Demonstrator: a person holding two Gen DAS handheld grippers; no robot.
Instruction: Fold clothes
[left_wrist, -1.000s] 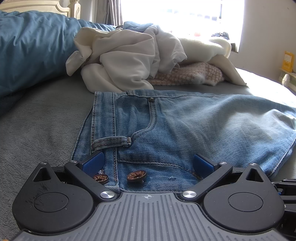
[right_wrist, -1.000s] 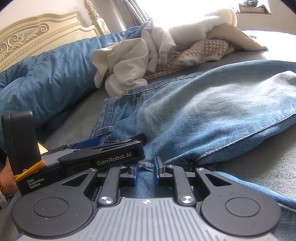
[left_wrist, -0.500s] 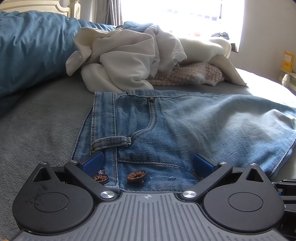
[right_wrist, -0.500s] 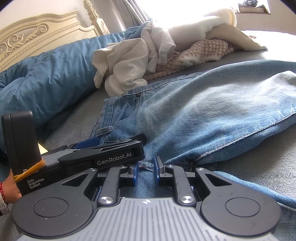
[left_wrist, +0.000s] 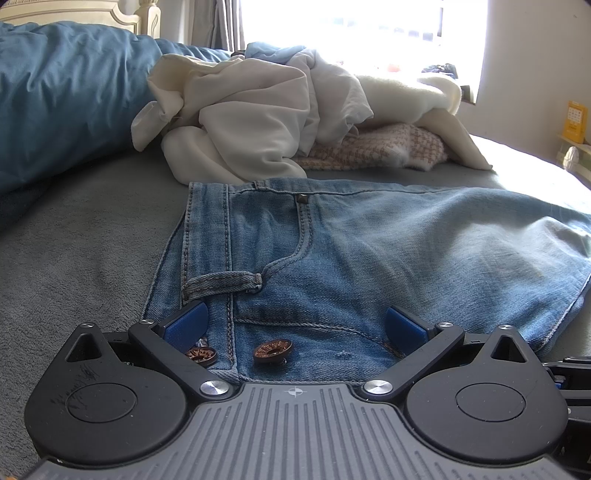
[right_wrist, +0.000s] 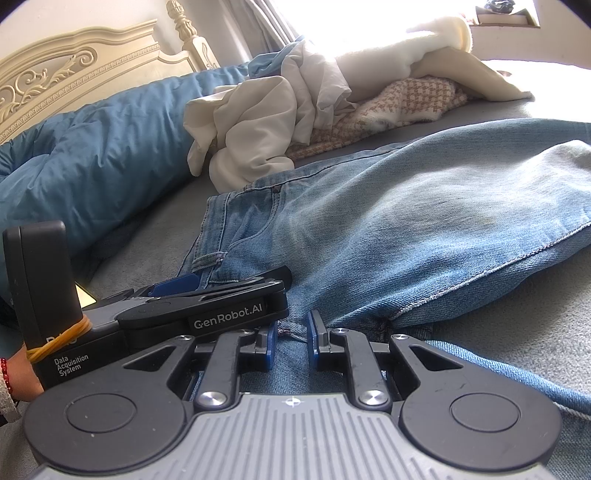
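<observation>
Left wrist view, jeans (left_wrist: 369, 251) (light denim), tongs (left_wrist: 295, 325) wide apart

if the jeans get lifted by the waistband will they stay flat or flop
The light blue denim jeans will probably flop: they lie limp on the grey bed cover, with soft creases across the leg. Likely heavy for cloth, since the denim looks thick with doubled seams at the waistband. The copper metal buttons add some weight there, so the unheld legs would likely trail and drag.
</observation>
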